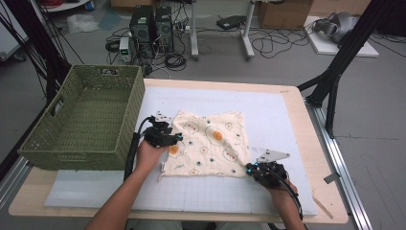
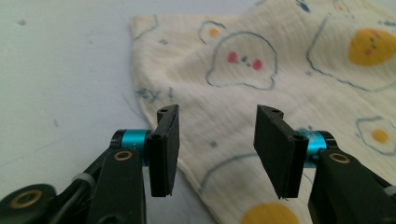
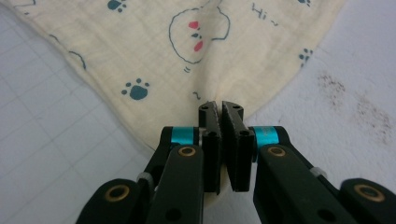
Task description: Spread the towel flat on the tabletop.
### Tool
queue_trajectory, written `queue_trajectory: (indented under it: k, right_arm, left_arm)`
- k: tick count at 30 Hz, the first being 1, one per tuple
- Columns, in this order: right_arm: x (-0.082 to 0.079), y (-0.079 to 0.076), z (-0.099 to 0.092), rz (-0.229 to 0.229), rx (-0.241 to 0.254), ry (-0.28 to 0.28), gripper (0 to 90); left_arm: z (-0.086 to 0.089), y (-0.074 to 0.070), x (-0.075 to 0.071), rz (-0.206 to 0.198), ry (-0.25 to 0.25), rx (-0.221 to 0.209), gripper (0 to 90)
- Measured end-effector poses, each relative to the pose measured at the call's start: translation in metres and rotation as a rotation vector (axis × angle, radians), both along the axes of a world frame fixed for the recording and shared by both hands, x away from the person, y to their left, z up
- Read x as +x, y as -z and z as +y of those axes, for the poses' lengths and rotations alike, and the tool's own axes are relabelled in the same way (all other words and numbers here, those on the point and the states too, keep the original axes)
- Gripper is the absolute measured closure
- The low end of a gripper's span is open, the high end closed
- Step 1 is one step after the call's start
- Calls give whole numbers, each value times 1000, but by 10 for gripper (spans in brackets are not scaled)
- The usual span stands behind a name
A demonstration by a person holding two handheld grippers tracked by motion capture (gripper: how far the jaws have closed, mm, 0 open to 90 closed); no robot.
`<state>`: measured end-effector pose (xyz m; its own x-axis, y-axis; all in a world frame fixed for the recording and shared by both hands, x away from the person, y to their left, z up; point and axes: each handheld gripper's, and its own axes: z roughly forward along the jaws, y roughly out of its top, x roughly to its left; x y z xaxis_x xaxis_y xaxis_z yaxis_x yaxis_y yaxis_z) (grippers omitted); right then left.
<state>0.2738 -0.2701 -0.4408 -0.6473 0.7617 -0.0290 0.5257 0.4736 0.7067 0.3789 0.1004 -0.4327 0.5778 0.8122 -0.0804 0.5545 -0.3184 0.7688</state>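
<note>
The cloth point(image 1: 210, 143), cream with fried-egg and little ghost prints, lies spread almost flat on the white mat point(image 1: 268, 110), roughly at the mat's middle and to the right of the basket point(image 1: 86, 120). Its near right corner is bunched into a small ridge, and there the right gripper point(image 1: 252, 167) is clenched on the cloth: in the right gripper view point(image 3: 221, 109) the two black jaws stand pressed together with a pinch of fabric between them, folds running up from the pinch toward a paw print. At the cloth's left edge, on the side nearest the basket, the left gripper point(image 1: 168, 139) is released: in the left gripper view point(image 2: 217, 123) its jaws stand well apart above the cloth, the left one over the hem and the right one over the print, with nothing pinched between them. The basket, green and woven, sits on the table point(image 1: 292, 96) at the mat's left edge, just beside the left gripper. Beyond the table's far edge, cables and two dark computer towers point(image 1: 152, 26) stand on the floor.
</note>
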Motion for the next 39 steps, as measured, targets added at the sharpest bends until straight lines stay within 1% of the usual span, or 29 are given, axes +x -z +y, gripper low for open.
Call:
queue_trajectory:
  k: [1, 2, 3, 5, 6, 7, 8, 9, 10, 11, 12, 14, 15, 16, 17, 18, 19, 20, 21, 22, 23, 26, 30, 33, 34, 35, 37, 38, 39]
  right_arm:
    - [-2, -1, -3, -3, -8, 4, 864]
    - [-5, -1, -7, 4, -5, 11, 864]
    - [-8, -1, -11, 7, -3, 15, 864]
    - [-15, -3, -19, 18, -1, 27, 864]
    - [-19, -3, -22, 29, 12, 28, 864]
    - [-23, -4, -24, 40, 18, 25, 864]
    - [-26, -4, -25, 48, 20, 17, 863]
    - [-30, -5, -26, 53, 32, 9, 859]
    - [-32, -6, -27, 50, 43, 8, 826]
    - [-34, -7, -28, 39, 55, 21, 785]
    - [-33, -8, -28, 29, 64, 33, 715]
    - [-29, -9, -27, 2, 68, 69, 645]
    - [-26, -9, -26, -14, 71, 87, 585]
    - [-23, -9, -24, -27, 74, 108, 566]
    - [-19, -9, -22, -28, 82, 120, 542]
    - [-15, -7, -20, -28, 89, 128, 551]
    - [-12, -5, -18, -18, 89, 127, 579]
    - [-9, -3, -16, -3, 81, 116, 654]
    - [-8, 0, -14, 19, 66, 99, 728]
    - [-9, 2, -12, 22, 54, 93, 792]
    - [-11, 1, -13, 38, 62, 66, 881]
    - [-19, -3, -15, 59, 33, 39, 887]
    - [-38, -3, -22, 74, 43, 10, 886]
    - [-51, -4, -25, 79, 31, -6, 884]
    - [-53, -4, -25, 79, 34, -6, 878]
    - [-53, -4, -25, 77, 38, -2, 858]
    - [-51, -5, -26, 59, 59, 12, 740]
    - [-49, -7, -27, 48, 75, 20, 691]
    - [-48, -9, -28, 29, 84, 35, 605]
  left_arm:
    - [-1, 1, -6, -9, 18, 2, 507]
    - [-1, 2, -12, -12, 41, 18, 525]
    - [0, 3, -18, -7, 50, 37, 537]
    - [3, 7, -28, 0, 58, 24, 534]
    - [5, 8, -32, 9, 58, 32, 533]
    - [6, 10, -36, 9, 56, 18, 519]
    - [7, 11, -39, 23, 62, 11, 518]
    - [7, 12, -43, 11, 69, 12, 513]
    - [7, 13, -45, 14, 66, -2, 503]
    - [7, 14, -47, 12, 69, -12, 496]
    - [5, 14, -50, 4, 66, -11, 487]
    - [2, 16, -54, -24, 64, 3, 495]
    - [1, 17, -57, -54, 72, 24, 540]
    - [1, 18, -60, -69, 89, 23, 602]
    - [-1, 18, -63, -79, 128, 31, 748]
    - [-3, 17, -66, -95, 135, 56, 857]
    - [-4, 17, -67, -90, 133, 54, 875]
    - [-2, 17, -68, -74, 132, 35, 879]
    - [1, 16, -68, -57, 133, 19, 881]
    - [5, 16, -70, -50, 135, 9, 882]
    - [8, 16, -73, -43, 135, 1, 882]
    - [17, 15, -83, -19, 152, -17, 882]
    - [23, 15, -98, 8, 188, -36, 879]
    - [24, 13, -103, 21, 206, -35, 862]
    - [24, 12, -103, 21, 210, -36, 840]
    - [24, 11, -101, 15, 205, -43, 794]
    - [25, 8, -93, 14, 174, -79, 670]
    - [26, 5, -88, 3, 171, -91, 636]
    - [26, 2, -82, -7, 166, -116, 594]
